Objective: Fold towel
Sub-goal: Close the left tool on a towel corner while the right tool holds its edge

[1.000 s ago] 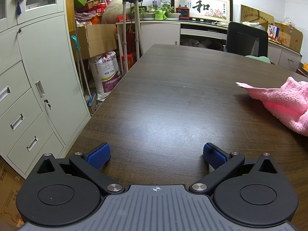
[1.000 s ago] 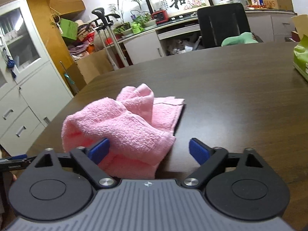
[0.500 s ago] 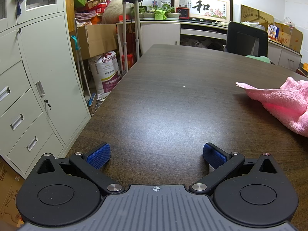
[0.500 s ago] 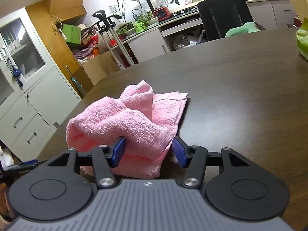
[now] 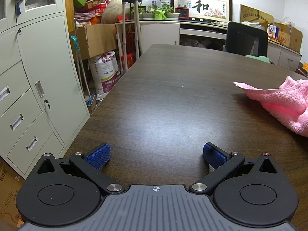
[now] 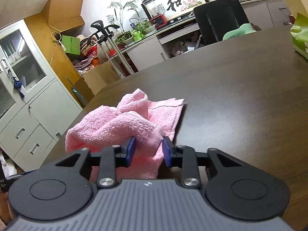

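Observation:
A crumpled pink towel (image 6: 123, 123) lies on the dark wooden table (image 6: 240, 100). My right gripper (image 6: 148, 150) is shut on the near fold of the towel, and its blue pads (image 6: 131, 150) pinch the cloth from both sides. In the left wrist view the towel (image 5: 284, 104) lies at the far right. My left gripper (image 5: 156, 156) is open and empty, low over the bare table (image 5: 169, 96), well to the left of the towel.
A green packet (image 6: 300, 36) lies at the table's right edge. A black office chair (image 6: 221, 19) with a green cloth stands at the far end. Grey cabinets (image 5: 28, 88) stand beyond the table's left edge.
My right gripper has closed on the near fold of the towel and tilted upward. The left gripper has not moved.

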A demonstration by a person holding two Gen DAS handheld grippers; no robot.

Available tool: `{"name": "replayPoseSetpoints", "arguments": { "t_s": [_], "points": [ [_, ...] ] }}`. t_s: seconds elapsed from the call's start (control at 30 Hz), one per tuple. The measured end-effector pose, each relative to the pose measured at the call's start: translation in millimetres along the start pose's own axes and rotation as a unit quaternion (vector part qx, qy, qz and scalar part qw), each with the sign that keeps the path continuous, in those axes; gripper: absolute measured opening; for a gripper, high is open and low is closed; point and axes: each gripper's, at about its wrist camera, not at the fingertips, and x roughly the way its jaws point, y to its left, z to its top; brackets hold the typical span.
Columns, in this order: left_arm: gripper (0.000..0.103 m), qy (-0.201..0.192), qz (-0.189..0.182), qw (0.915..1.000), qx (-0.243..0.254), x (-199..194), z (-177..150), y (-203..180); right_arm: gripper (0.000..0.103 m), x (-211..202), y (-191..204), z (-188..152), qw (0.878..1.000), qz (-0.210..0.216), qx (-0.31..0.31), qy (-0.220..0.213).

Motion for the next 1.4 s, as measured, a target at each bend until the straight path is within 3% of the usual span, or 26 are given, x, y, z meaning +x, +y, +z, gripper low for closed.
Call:
{"name": "replayPoseSetpoints", "arguments": {
  "t_s": [0.4,0.7,0.87,1.0,1.3,1.4],
  "points": [
    [0.103,-0.002,-0.007,1.0,-0.003,3,3,-25,0.011,-8,11,-3,0.999,-0.027,-0.035,-0.014],
    [0.103,0.023,-0.075,0.9969,-0.013,15,30,-68,0.011,-13,13,-1,0.998,-0.047,-0.047,-0.02],
    [0.103,0.021,-0.091,0.995,-0.034,27,58,-82,0.011,-12,12,-2,0.998,-0.046,-0.045,-0.018],
    [0.103,0.041,-0.11,0.9918,-0.049,44,81,-97,0.011,-11,10,-1,0.998,-0.048,-0.042,-0.017],
    [0.102,0.067,-0.148,0.9822,-0.095,76,95,-106,0.011,-12,4,0,0.997,-0.063,-0.034,-0.018],
    [0.096,0.075,-0.157,0.9811,-0.084,79,95,-111,0.011,-10,6,0,0.997,-0.065,-0.04,-0.015]
  ]
}}
